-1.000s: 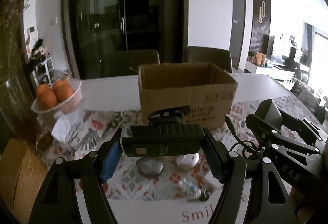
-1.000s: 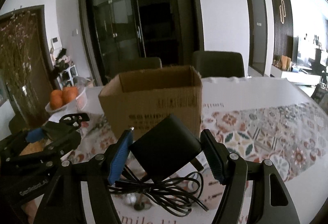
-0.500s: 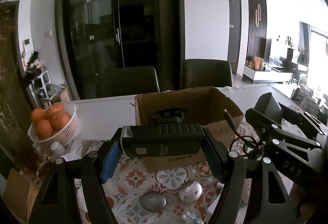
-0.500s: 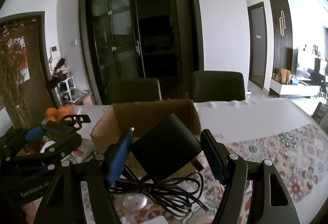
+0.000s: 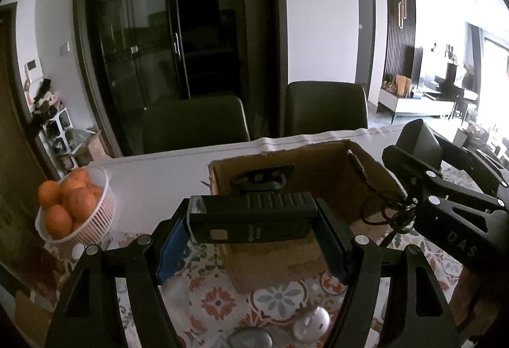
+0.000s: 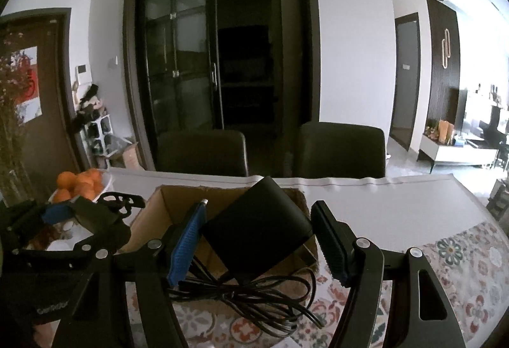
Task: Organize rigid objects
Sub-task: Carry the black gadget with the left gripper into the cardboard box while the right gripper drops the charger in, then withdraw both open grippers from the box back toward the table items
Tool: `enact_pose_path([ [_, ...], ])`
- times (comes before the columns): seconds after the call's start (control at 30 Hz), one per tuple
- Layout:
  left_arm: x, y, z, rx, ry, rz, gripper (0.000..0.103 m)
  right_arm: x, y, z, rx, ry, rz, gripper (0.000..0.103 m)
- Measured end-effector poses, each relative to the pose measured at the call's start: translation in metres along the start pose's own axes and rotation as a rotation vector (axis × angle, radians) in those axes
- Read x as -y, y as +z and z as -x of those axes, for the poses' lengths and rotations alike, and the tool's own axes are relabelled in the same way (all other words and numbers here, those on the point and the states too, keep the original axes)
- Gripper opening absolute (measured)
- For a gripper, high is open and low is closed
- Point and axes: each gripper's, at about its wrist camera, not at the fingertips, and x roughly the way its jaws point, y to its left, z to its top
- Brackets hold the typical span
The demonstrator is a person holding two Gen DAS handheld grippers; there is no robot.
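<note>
Gripping ribbed black flashlight (image 5: 251, 217) crosswise

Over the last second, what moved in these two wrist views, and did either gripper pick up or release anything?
Both grippers rose and advanced toward the cardboard box, so its open top now shows. Nothing was picked up or released: the left gripper stays shut on the black flashlight, the right gripper on the black power adapter, cable dangling. The box, orange basket and the two small grey objects on the tablecloth stayed put.
</note>
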Motion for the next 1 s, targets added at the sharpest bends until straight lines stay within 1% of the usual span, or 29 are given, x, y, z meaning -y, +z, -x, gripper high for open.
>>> enact_pose_path([
  [0.2, -0.003, 0.014, -0.017, -0.003, 0.012, -0.010, 0.073, -0.002, 0.009, -0.022, -0.009, 0.004, 0.017, 0.069],
  [0.37, -0.005, 0.019, -0.036, -0.032, 0.001, -0.004, 0.073, 0.000, 0.013, -0.044, -0.039, 0.013, 0.036, 0.069],
  [0.53, -0.003, 0.020, -0.054, -0.072, -0.015, -0.001, 0.073, 0.004, 0.011, -0.066, -0.088, 0.028, 0.031, 0.069],
  [0.67, -0.003, 0.015, -0.066, -0.105, -0.025, 0.005, 0.073, 0.004, 0.007, -0.077, -0.117, 0.035, 0.035, 0.069],
  [0.77, -0.004, 0.011, -0.071, -0.121, -0.030, 0.013, 0.073, 0.006, 0.005, -0.084, -0.133, 0.040, 0.035, 0.070],
  [0.8, -0.003, 0.011, -0.070, -0.116, -0.030, 0.011, 0.074, 0.007, 0.004, -0.086, -0.145, 0.051, 0.033, 0.070],
  [0.87, -0.001, 0.011, -0.068, -0.107, -0.025, 0.008, 0.077, 0.007, 0.002, -0.088, -0.146, 0.060, 0.025, 0.071],
  [0.93, -0.002, 0.011, -0.066, -0.097, -0.015, 0.004, 0.082, 0.007, 0.003, -0.084, -0.134, 0.066, 0.023, 0.077],
  [1.0, -0.003, 0.011, -0.060, -0.085, 0.001, 0.005, 0.082, 0.008, 0.006, -0.077, -0.109, 0.044, 0.020, 0.080],
])
